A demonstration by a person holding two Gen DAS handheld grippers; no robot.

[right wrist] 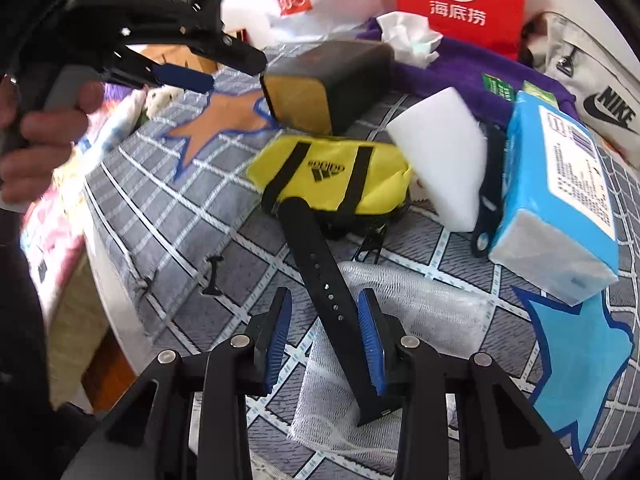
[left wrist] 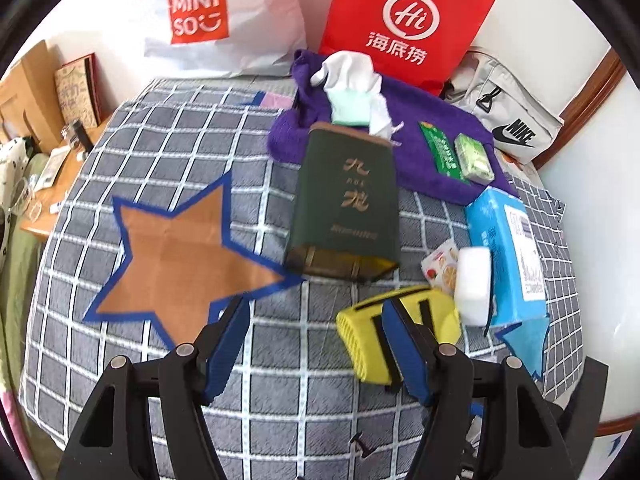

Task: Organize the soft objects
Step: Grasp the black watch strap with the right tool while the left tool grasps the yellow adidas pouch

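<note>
My left gripper (left wrist: 316,312) is open and empty above the checked cloth, its right finger (left wrist: 404,344) overlapping a yellow Adidas pouch (left wrist: 360,340). A white sponge block (left wrist: 474,284) leans on a blue tissue pack (left wrist: 508,256). A dark green box (left wrist: 346,204) lies with white tissues (left wrist: 352,84) at its far end. My right gripper (right wrist: 325,308) is open, fingers either side of a black strap (right wrist: 320,272) lying on white mesh foam (right wrist: 400,304). The pouch (right wrist: 332,176), sponge (right wrist: 440,160) and tissue pack (right wrist: 560,200) lie beyond it. The left gripper (right wrist: 192,76) shows at upper left.
A brown star patch (left wrist: 176,256) and a blue star patch (right wrist: 580,360) mark the cloth (left wrist: 280,400). A purple towel (left wrist: 432,120) with green packets, a red paper bag (left wrist: 404,20), a white Miniso bag (left wrist: 208,12) and a grey Nike bag (left wrist: 516,120) stand behind.
</note>
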